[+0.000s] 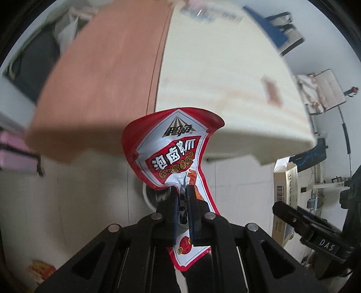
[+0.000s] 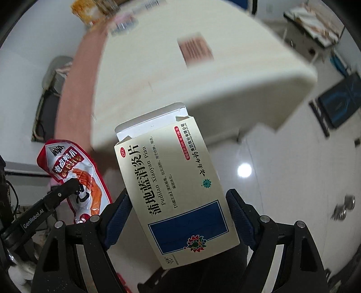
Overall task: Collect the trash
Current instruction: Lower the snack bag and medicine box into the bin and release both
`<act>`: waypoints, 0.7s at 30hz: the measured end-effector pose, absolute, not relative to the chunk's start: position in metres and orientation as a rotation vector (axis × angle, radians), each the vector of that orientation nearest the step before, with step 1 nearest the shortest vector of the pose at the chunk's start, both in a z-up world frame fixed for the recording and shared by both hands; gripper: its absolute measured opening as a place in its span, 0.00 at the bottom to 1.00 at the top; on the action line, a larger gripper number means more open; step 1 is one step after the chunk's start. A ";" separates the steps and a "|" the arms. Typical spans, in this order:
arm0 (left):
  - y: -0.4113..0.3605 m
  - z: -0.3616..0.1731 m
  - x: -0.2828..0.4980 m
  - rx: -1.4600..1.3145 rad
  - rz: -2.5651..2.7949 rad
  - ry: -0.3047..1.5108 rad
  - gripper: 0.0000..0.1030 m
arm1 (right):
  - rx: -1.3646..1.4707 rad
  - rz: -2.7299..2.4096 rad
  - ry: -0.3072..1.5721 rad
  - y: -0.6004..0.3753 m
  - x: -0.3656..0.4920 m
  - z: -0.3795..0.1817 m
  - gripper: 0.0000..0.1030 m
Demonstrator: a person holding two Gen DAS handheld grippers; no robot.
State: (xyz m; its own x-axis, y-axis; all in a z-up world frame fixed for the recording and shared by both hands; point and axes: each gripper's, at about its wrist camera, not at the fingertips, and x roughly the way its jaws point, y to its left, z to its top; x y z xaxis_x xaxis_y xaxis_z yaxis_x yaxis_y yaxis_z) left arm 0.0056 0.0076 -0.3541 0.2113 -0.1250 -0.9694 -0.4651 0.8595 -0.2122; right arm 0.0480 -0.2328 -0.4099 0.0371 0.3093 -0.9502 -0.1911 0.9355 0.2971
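Observation:
My left gripper (image 1: 182, 191) is shut on a red and white snack wrapper (image 1: 171, 148), held in the air off the table's near edge. The wrapper also shows in the right wrist view (image 2: 74, 173), with the left gripper (image 2: 74, 182) clamped on it at the left. My right gripper (image 2: 178, 202) is shut on a cream medicine box (image 2: 178, 184) with a blue panel and an open top flap, held in the air beside the table corner. The right gripper also shows in the left wrist view (image 1: 279, 208) at the right.
The table has a cream top (image 1: 214, 74) and a reddish strip (image 1: 101, 78). A small brown packet (image 2: 195, 48) lies on it, and blurred items (image 1: 203, 11) sit at its far end. A cardboard box (image 1: 284, 189) stands on the white tiled floor (image 2: 282, 180).

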 end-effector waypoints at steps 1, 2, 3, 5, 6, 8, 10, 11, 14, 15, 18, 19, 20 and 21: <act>0.007 -0.370 0.002 -0.544 0.254 1.370 0.05 | 0.097 0.380 1.505 -0.235 0.043 -0.429 0.82; 0.005 -0.393 -0.001 -0.558 0.261 1.390 0.05 | 0.094 0.375 1.522 -0.237 0.039 -0.452 0.82; 0.003 -0.410 -0.005 -0.570 0.268 1.404 0.05 | 0.095 0.369 1.535 -0.240 0.035 -0.476 0.82; 0.001 -0.455 -0.006 -0.601 0.279 1.431 0.05 | 0.104 0.361 1.558 -0.242 0.034 -0.520 0.82; 0.000 -0.484 -0.004 -0.613 0.288 1.445 0.05 | 0.112 0.357 1.569 -0.243 0.034 -0.551 0.82; 0.000 -0.531 0.002 -0.631 0.296 1.465 0.05 | 0.128 0.356 1.590 -0.244 0.035 -0.595 0.82; 0.002 -0.576 0.006 -0.654 0.299 1.490 0.07 | 0.155 0.359 1.609 -0.243 0.039 -0.640 0.82; 0.003 -0.595 0.008 -0.662 0.297 1.501 0.07 | 0.168 0.360 1.616 -0.242 0.042 -0.662 0.82; 0.008 -0.664 0.015 -0.680 0.312 1.558 0.08 | 0.182 0.377 1.641 -0.234 0.048 -0.723 0.82; 0.011 -0.682 0.014 -0.699 0.315 1.567 0.11 | 0.194 0.393 1.661 -0.228 0.052 -0.742 0.83; 0.016 -0.711 0.004 -0.685 0.350 1.564 0.59 | 0.236 0.436 1.703 -0.220 0.055 -0.782 0.84; 0.017 -0.715 0.001 -0.669 0.365 1.554 0.77 | 0.232 0.442 1.705 -0.219 0.055 -0.788 0.90; 0.019 -0.717 -0.002 -0.641 0.390 1.544 0.81 | 0.213 0.448 1.701 -0.217 0.052 -0.795 0.96; 0.023 -0.718 -0.005 -0.627 0.404 1.539 0.84 | 0.192 0.448 1.688 -0.216 0.049 -0.798 1.00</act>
